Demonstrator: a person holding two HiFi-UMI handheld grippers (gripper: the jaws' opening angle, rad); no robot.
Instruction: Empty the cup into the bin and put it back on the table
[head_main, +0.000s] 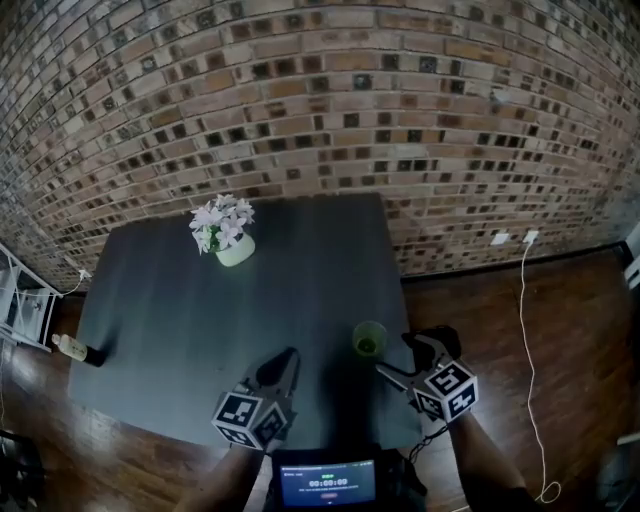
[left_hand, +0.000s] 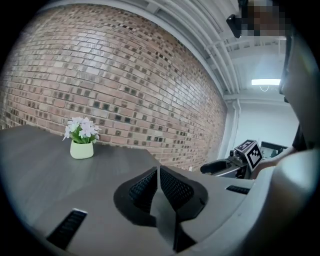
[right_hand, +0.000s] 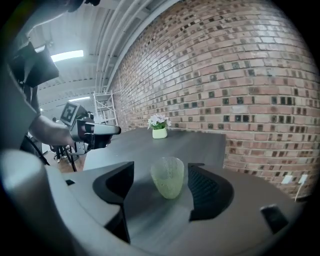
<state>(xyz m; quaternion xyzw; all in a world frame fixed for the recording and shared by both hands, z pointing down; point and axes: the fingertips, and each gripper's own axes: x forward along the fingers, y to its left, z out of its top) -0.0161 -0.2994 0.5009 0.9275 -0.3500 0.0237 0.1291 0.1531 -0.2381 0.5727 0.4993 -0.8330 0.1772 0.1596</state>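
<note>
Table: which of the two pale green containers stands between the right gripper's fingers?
The translucent cup near the front edge; the flowerpot stands far back.

Screen: the small display (head_main: 327, 483), just behind and between the left gripper (head_main: 290, 358) and the right gripper (head_main: 398, 357), shows a row of green digits set like a clock readout (too small to read digit by digit). The pale print above them is not legible.
Left cube: the left marker cube (head_main: 250, 420), at the rear of the left gripper, bears black-and-white coded squares, which do not read as letters or numbers.
Right cube: the right marker cube (head_main: 447, 390), at the rear of the right gripper, bears the same kind of coded squares.
Elsewhere: nothing legible.
</note>
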